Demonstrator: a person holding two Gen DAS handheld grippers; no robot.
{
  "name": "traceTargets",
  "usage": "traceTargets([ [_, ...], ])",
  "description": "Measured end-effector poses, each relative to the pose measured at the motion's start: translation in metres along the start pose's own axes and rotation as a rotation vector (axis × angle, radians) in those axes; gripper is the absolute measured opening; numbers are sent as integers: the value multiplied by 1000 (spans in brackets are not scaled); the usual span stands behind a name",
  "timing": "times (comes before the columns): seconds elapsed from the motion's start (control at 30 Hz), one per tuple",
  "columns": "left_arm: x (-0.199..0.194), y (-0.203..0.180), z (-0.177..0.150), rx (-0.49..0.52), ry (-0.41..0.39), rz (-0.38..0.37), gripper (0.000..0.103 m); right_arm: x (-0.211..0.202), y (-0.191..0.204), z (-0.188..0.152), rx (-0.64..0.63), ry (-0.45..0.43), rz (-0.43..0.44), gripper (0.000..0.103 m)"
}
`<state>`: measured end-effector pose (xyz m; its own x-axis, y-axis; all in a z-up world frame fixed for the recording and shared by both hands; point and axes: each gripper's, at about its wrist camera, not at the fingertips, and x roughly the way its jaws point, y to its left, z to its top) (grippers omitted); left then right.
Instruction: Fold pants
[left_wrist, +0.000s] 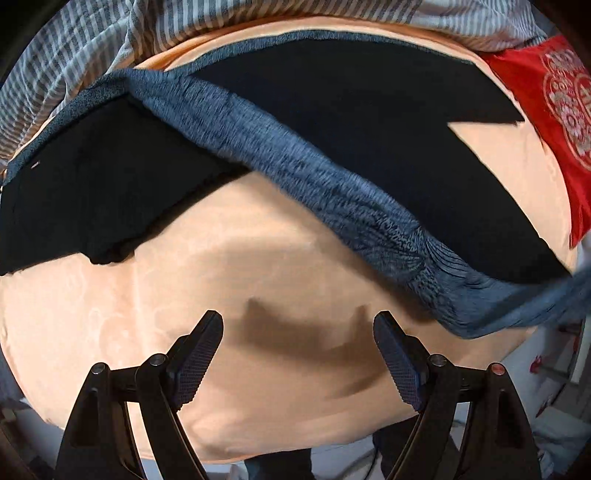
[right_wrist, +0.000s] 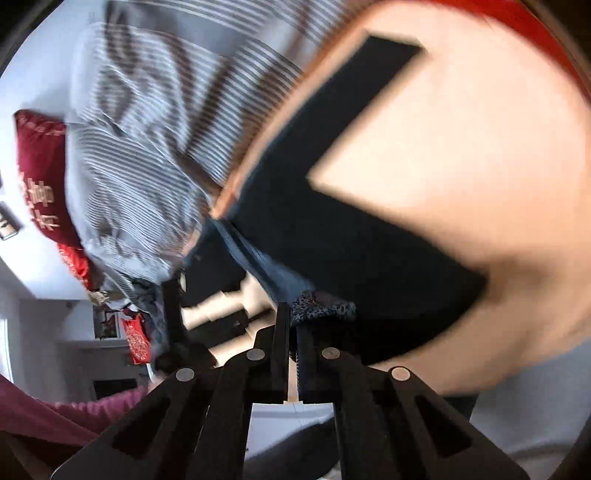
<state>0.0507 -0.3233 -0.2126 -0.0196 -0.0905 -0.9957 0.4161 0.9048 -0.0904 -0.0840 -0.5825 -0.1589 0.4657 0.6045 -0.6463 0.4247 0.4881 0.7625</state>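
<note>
Left wrist view: left gripper (left_wrist: 297, 325) points down at the peach sheet (left_wrist: 258, 236), jaws spread wide, nothing between them, its shadow on the bare fabric ahead. Pants (left_wrist: 332, 122), black outside with a blue fleecy lining (left_wrist: 295, 173), lie across the upper half of the frame; one lining-side band runs diagonally from upper left to lower right. Striped bedding (left_wrist: 74, 55) bunched at upper left; red cushion (left_wrist: 546, 122) at right edge.

Right wrist view (heavily blurred): right gripper (right_wrist: 293, 325) has its jaws together, clamped on a bunched edge of the pants (right_wrist: 351, 236) at lower centre, lining (right_wrist: 325, 304) showing just above the fingertips. Black legs fan toward upper right over the sheet (right_wrist: 461, 147). Striped bedding (right_wrist: 166, 129) at upper left, dark red cushion (right_wrist: 40, 166) at left edge.

No containers in either view.
</note>
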Motion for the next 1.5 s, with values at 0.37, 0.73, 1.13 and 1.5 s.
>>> traceTargets([
  [0.37, -33, -25, 114, -157, -150, -19, 85, -2, 30, 221, -164, -43, -31, 3],
  [0.73, -3, -22, 174, -255, -171, 102, 85, 91, -51, 344, -49, 63, -266, 6],
  [1.13, 16, -44, 182, -246, -136, 175, 85, 36, -22, 307, -162, 7, -414, 27],
  [1.5, 18, -45, 172, -230, -119, 213, 90, 61, -69, 264, -165, 103, -521, 0],
])
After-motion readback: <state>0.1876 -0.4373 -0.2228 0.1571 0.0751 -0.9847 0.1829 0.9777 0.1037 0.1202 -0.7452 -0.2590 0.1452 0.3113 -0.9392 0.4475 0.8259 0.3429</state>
